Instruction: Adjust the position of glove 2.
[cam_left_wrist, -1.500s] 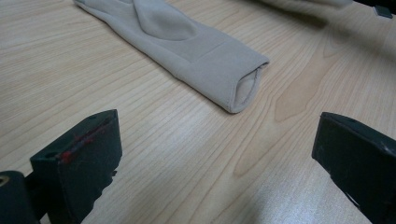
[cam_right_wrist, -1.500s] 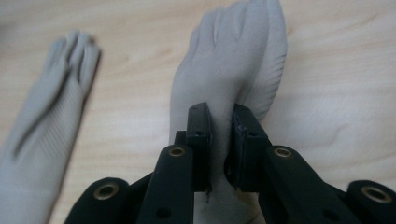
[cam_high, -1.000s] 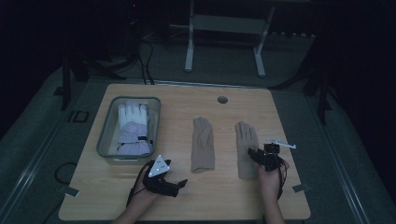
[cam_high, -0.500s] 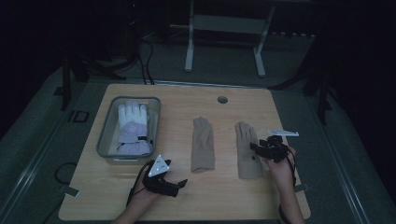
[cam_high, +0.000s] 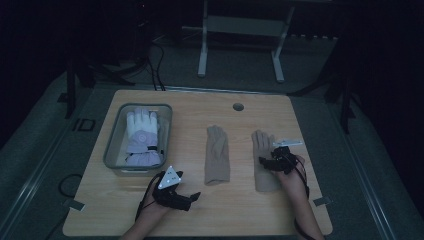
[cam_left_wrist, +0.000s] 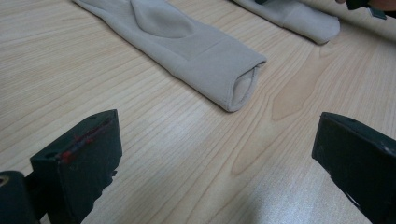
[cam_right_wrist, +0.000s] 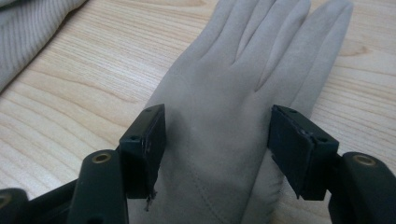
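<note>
Only readable thing imo is "ID" in big letters on the floor mat (cam_high: 82, 125), just left of the desk (cam_high: 200, 215). No other legible txt or brand.

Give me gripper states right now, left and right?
Left gripper: open, holding nothing, above bare table.
Right gripper: open, has just been opening, fingers straddling the right-hand beige glove, not pinching it.

- We see two flat beige fabric gloves, the left one (cam_high: 217, 154) and the right one (cam_high: 261, 159), both plain and unpatterned.
- We see a pale wooden table (cam_high: 200, 210) with fine streaked grain.
- We see a white-and-lilac padded glove (cam_high: 142, 137) in a clear grey-rimmed bin (cam_high: 111, 147).
- We see matt black jaws; the left gripper (cam_left_wrist: 219, 163) shows red smears.
</note>
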